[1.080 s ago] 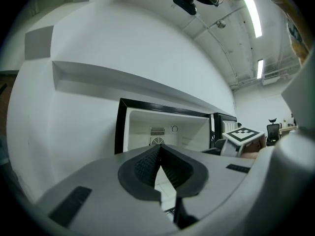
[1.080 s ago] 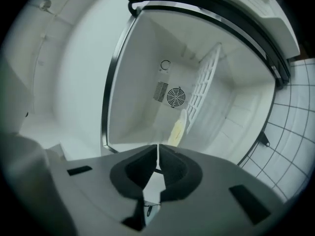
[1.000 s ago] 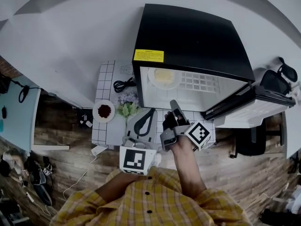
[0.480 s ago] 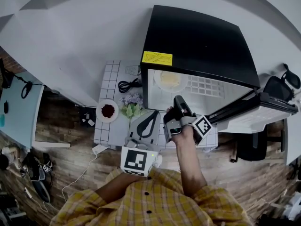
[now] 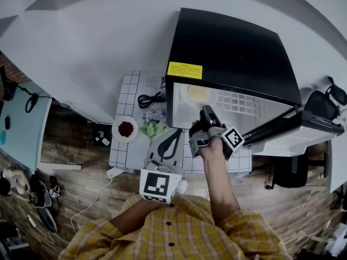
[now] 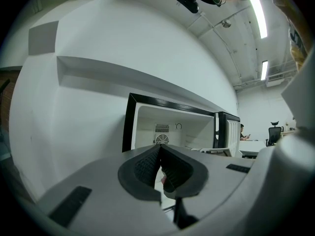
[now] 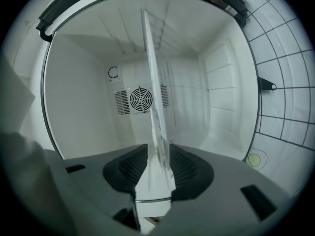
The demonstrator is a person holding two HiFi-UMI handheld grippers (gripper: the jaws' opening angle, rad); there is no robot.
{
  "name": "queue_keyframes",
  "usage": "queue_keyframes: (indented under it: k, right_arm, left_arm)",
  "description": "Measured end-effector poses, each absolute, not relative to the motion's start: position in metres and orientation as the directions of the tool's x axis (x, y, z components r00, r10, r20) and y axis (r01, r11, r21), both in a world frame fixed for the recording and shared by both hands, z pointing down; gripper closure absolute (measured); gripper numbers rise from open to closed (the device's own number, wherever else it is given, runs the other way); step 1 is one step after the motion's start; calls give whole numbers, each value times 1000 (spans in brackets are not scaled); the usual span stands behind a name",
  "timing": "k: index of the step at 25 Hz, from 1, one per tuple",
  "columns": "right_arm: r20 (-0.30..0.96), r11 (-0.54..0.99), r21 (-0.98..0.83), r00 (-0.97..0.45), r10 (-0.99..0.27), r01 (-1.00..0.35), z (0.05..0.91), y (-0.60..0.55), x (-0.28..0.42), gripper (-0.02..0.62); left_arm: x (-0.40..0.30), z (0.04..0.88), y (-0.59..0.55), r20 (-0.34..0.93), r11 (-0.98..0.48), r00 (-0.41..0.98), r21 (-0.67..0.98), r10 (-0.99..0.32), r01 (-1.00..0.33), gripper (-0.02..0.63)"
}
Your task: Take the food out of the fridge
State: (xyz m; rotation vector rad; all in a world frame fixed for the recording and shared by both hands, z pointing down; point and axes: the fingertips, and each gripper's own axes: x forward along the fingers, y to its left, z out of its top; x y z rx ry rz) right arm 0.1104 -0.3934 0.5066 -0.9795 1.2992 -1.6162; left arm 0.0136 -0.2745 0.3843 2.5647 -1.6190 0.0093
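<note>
Overhead, a small black fridge stands open on a tiled tabletop. A plate of yellow food sits on the shelf, at eleven o'clock from the right gripper. Its fingers have just been opening, and the shelf edge runs unpressed through their gap. The left gripper waits at seven o'clock, fingers closed on nothing. The plate is probably light, stiff, slippery and breakable, so grip its near rim and keep it level.

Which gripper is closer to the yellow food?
Right. The right gripper, jaws just opened astride the shelf edge, is at the fridge mouth near the food; the left gripper hangs outside.
</note>
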Motion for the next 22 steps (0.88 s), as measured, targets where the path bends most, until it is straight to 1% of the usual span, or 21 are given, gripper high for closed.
queue_keyframes:
  k: [4, 9, 11, 17, 22]
  right_arm:
    - [92, -147, -981, -364, -927, 127, 509, -400, 107, 466]
    - [105, -163, -978, -365, -925, 133, 511, -406, 105, 485]
    - [116, -172, -977, -366, -923, 123, 513, -405, 105, 511]
    - [152, -200, -975, -376, -914, 92, 516, -404, 104, 552]
    - [166, -215, -972, -376, -912, 92, 514, -402, 104, 552]
  left_arm:
    - [11, 386, -277, 67, -421, 427, 88, -902, -903, 598]
    - [19, 392, -279, 80, -459, 470, 124, -879, -880, 598]
    - [22, 393, -279, 83, -470, 481, 122, -873, -874, 598]
    - [29, 392, -279, 80, -500, 510, 116, -857, -858, 598]
    - [30, 393, -277, 82, -506, 516, 120, -852, -854, 598]
